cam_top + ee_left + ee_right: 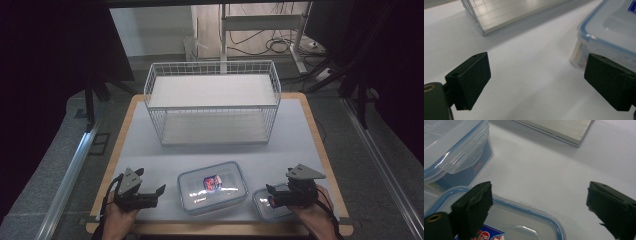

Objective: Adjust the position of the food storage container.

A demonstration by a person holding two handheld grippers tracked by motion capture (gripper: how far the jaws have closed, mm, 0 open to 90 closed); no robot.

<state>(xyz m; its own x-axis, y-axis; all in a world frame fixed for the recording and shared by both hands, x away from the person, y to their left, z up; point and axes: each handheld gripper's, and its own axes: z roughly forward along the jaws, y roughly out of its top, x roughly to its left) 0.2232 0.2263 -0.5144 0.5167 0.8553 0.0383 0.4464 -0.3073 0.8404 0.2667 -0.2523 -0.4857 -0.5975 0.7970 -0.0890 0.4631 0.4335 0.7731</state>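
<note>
Two hand-held black grippers are hovering at the table's near edge, both with jaws spread wide and holding nothing. Left gripper (161, 190) is waiting at nine o'clock of the large clear blue-rimmed lidded plastic box (212, 186); right gripper (270, 190) is hanging over the smaller clear blue-rimmed box (267, 205) at four o'clock. White two-tier wire rack (212, 102) at twelve o'clock is sitting bare, so judging by this, all shelving is remaining.
</note>
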